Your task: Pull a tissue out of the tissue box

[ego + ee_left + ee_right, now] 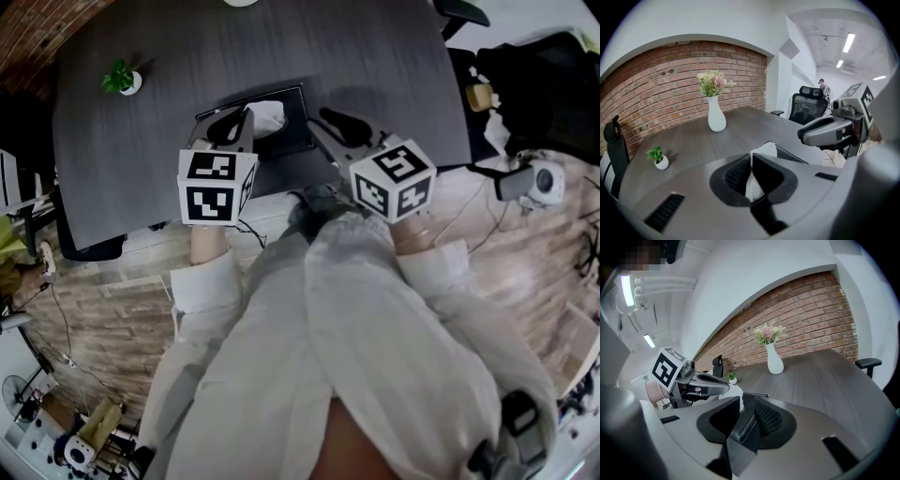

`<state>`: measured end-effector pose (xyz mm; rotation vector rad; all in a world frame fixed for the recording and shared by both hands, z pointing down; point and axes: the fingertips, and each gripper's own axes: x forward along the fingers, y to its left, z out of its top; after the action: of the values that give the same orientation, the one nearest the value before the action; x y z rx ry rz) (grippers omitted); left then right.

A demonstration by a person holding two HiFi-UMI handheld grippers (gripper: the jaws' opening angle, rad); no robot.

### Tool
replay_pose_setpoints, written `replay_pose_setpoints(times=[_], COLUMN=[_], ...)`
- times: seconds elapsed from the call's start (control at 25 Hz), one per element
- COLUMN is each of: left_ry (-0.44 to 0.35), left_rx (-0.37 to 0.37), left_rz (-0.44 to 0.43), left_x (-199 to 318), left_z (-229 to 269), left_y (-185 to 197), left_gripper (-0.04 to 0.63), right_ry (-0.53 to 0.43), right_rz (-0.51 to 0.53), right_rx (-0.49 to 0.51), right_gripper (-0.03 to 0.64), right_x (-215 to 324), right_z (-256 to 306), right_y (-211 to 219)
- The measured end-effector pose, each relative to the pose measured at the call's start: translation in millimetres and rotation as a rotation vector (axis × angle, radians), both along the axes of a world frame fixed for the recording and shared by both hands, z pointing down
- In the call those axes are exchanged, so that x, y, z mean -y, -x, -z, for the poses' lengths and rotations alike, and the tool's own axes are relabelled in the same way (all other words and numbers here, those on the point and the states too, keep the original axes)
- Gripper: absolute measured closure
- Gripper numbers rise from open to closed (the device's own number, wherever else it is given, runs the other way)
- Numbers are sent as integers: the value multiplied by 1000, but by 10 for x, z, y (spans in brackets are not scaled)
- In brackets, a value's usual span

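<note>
In the middle of the head view, the left gripper is clenched on a white tissue that stands up out of the black tissue box on the grey worktop. Just to its right, the right gripper grasps the box's stitched edge with its jaws set wide. A small potted plant stands at the upper left.

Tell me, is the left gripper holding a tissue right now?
Yes, the left gripper is shut on the white tissue, which sticks out past its jaws above the tissue box.
</note>
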<state>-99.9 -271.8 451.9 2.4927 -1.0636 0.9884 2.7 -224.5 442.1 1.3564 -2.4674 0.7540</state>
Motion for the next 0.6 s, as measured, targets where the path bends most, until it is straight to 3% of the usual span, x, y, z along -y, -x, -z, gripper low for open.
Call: replay_pose_setpoints(times=[0.6], left_ry=[-30], left_rx=[-56], left_rz=[81], left_x=[16], left_z=[164], left_y=[109], left_gripper=[578], right_ry=[-9], right_rz=[14], right_rx=[1], right_gripper=[520], right_x=[-30], right_z=[72], right_y=[-34])
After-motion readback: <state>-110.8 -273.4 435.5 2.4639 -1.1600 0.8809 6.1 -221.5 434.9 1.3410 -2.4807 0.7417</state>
